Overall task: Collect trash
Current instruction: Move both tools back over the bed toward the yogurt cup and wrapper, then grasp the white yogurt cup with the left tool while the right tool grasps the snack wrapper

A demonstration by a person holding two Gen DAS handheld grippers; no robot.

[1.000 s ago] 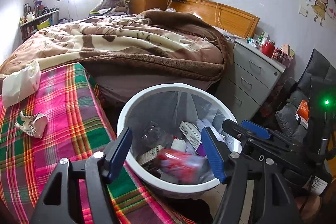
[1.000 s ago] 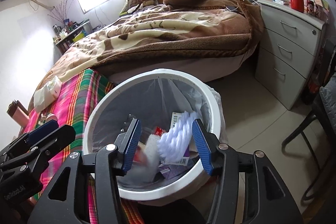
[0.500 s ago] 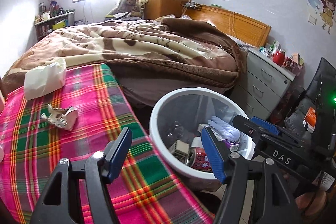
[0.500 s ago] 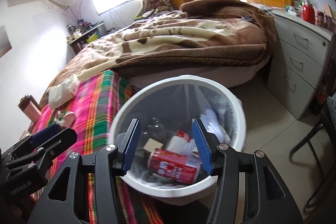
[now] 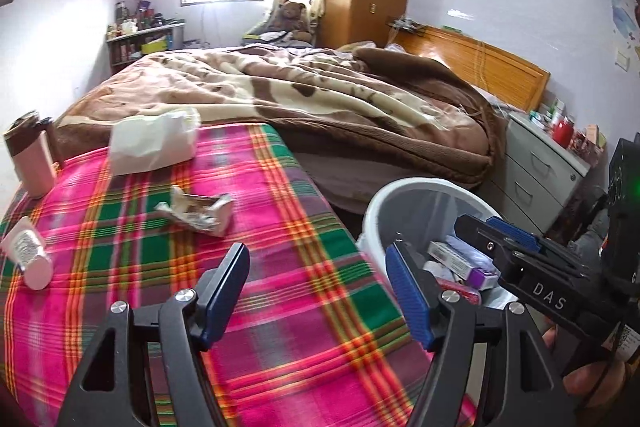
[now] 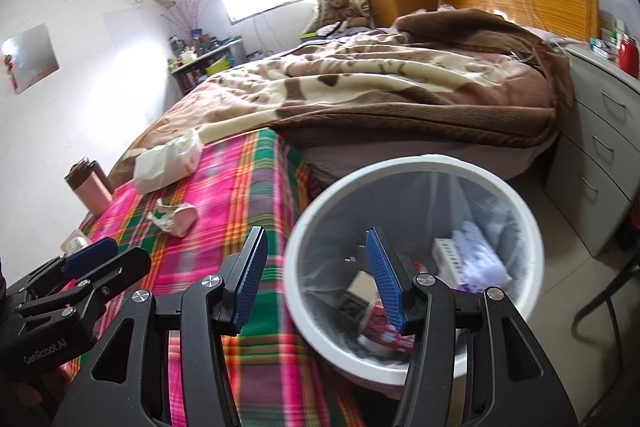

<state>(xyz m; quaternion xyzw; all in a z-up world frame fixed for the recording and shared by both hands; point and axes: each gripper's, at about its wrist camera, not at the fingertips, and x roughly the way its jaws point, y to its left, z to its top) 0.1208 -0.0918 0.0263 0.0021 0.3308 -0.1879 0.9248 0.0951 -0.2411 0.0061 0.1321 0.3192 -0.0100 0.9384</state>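
In the left wrist view, the left gripper [image 5: 318, 291] has its jaws open, and they have just been opening a little more; nothing is between them, only the plaid cloth of the table [image 5: 280, 327] shows in the gap. Beyond the left jaw, well apart from it, a crumpled paper wrapper [image 5: 198, 213] lies on the cloth. Farther in the same direction is a white tissue pack [image 5: 154, 143], near the far edge of the table. To the left of the jaws, a small white tube [image 5: 28, 255] lies on its side, and behind it a pink flask [image 5: 32, 157] stands upright. Just right of the right jaw is the white trash bin [image 5: 400, 195], and a small carton [image 5: 454, 259] and other trash are inside it. The right gripper [image 5: 504, 239] reaches across the bin opening from the right side.

In the right wrist view, the right gripper [image 6: 316, 277] also has open jaws with nothing between them. The rim of the trash bin [image 6: 412, 163] passes through the gap, and the right jaw stands in front of the bin opening, where a red can [image 6: 380, 331] lies among the trash. Ahead of the left jaw the wrapper [image 6: 174, 217] lies on the table [image 6: 248, 187], and the tissue pack [image 6: 168, 161] is farther beyond it. The left gripper [image 6: 86, 257] is low at the left of the jaws.
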